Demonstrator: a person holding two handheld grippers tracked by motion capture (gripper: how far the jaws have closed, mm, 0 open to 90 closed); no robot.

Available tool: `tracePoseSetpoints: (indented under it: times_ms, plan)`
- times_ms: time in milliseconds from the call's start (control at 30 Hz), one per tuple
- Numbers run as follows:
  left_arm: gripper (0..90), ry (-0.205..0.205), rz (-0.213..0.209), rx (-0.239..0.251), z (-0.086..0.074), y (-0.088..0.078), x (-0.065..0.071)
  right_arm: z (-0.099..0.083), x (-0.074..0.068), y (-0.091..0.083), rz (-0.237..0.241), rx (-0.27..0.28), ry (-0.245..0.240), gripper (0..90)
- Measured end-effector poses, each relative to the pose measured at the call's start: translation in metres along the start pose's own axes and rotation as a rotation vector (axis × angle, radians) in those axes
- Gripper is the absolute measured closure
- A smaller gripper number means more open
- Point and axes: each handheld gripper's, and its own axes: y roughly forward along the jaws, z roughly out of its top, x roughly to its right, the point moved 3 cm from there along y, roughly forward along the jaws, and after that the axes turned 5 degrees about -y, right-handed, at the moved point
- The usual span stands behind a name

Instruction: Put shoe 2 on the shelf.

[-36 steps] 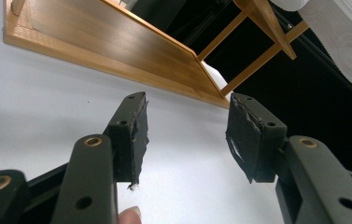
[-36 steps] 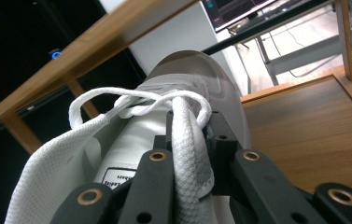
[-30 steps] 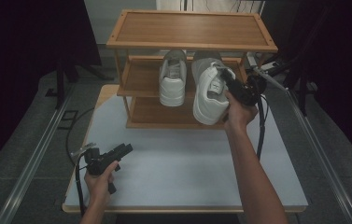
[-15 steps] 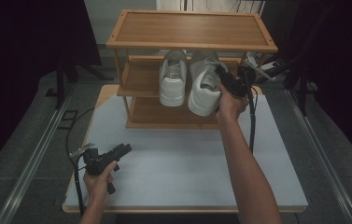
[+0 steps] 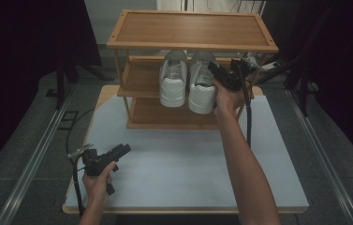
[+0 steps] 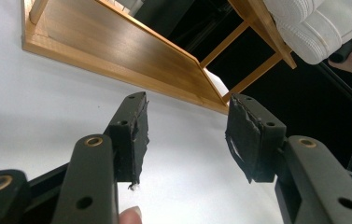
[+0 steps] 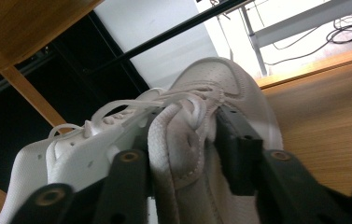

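Shoes (image 5: pixel 187 82) sit paired on our rack's (image 5: pixel 141 82) middle shelf; our right gripper (image 5: pixel 217 71), jaws just loosening, straddles one collar at two o'clock; left gripper (image 5: pixel 123 151) released.

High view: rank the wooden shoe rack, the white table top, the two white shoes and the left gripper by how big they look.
1. white table top, widest
2. wooden shoe rack
3. left shoe and right shoe: they look alike, no ranking between them
4. left gripper, smallest, though nearer the camera than the shoes
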Motion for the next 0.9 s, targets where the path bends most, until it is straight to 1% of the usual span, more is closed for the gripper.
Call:
tracePoseSetpoints:
  times_ms: [33, 67, 100, 200, 267, 333, 433, 467, 500, 533, 567, 700, 733, 767, 800, 833, 900]
  plan:
    - [48.9, 0.001, 0.000, 0.000, 0.000, 0.000, 0.000, 0.001, 0.000, 0.000, 0.003, -0.001, 0.001, 57.5]
    - [48.9, 0.001, 0.000, 0.000, 0.000, 0.000, 0.000, 0.002, 0.000, 0.000, 0.010, 0.004, 0.008, 57.2]
    - [48.9, 0.002, 0.000, 0.000, 0.000, 0.000, 0.000, 0.003, 0.000, 0.000, 0.026, 0.006, 0.024, 56.1]
    - [48.9, 0.007, 0.000, -0.003, 0.000, 0.000, 0.000, 0.005, 0.000, -0.005, 0.052, 0.008, 0.013, 55.5]
    - [48.9, 0.005, 0.001, -0.002, 0.000, 0.001, 0.000, 0.005, -0.003, -0.009, 0.066, 0.030, -0.010, 54.6]
    - [48.9, 0.003, 0.002, 0.000, 0.000, 0.001, 0.000, 0.005, -0.004, -0.015, 0.074, 0.027, -0.024, 54.1]
    - [48.9, -0.002, 0.006, 0.001, 0.000, 0.001, 0.000, 0.005, -0.006, -0.031, 0.087, 0.043, -0.044, 55.0]
    - [48.9, 0.003, 0.008, -0.002, 0.000, 0.001, -0.001, 0.004, -0.008, -0.045, 0.097, 0.050, -0.077, 55.9]
    - [48.9, 0.001, 0.008, -0.005, -0.001, 0.002, -0.001, 0.004, -0.008, -0.045, 0.097, 0.050, -0.077, 55.9]
    - [48.9, 0.008, 0.009, -0.008, -0.001, 0.003, -0.001, 0.003, -0.009, -0.052, 0.104, 0.048, -0.091, 57.0]
    - [48.9, 0.003, 0.011, -0.010, -0.002, 0.004, 0.000, 0.001, -0.010, -0.060, 0.112, 0.051, -0.103, 59.3]
    - [48.9, 0.016, 0.007, -0.021, -0.004, 0.007, 0.002, -0.013, -0.016, -0.088, 0.154, 0.016, -0.178, 67.4]
    - [48.9, 0.015, 0.007, -0.023, -0.004, 0.007, 0.003, -0.024, -0.020, -0.098, 0.158, -0.006, -0.229, 73.1]
    - [48.9, 0.016, 0.006, -0.025, -0.004, 0.008, 0.004, -0.029, -0.021, -0.101, 0.158, -0.019, -0.263, 75.6]
    - [48.9, 0.018, 0.006, -0.028, -0.004, 0.008, 0.005, -0.029, -0.021, -0.101, 0.158, -0.019, -0.263, 75.6]
    - [48.9, 0.024, 0.005, -0.029, -0.005, 0.009, 0.005, -0.034, -0.023, -0.103, 0.161, -0.037, -0.282, 78.0]
    - [48.9, 0.019, 0.005, -0.030, -0.005, 0.009, 0.005, -0.045, -0.027, -0.105, 0.179, -0.070, -0.314, 82.0]
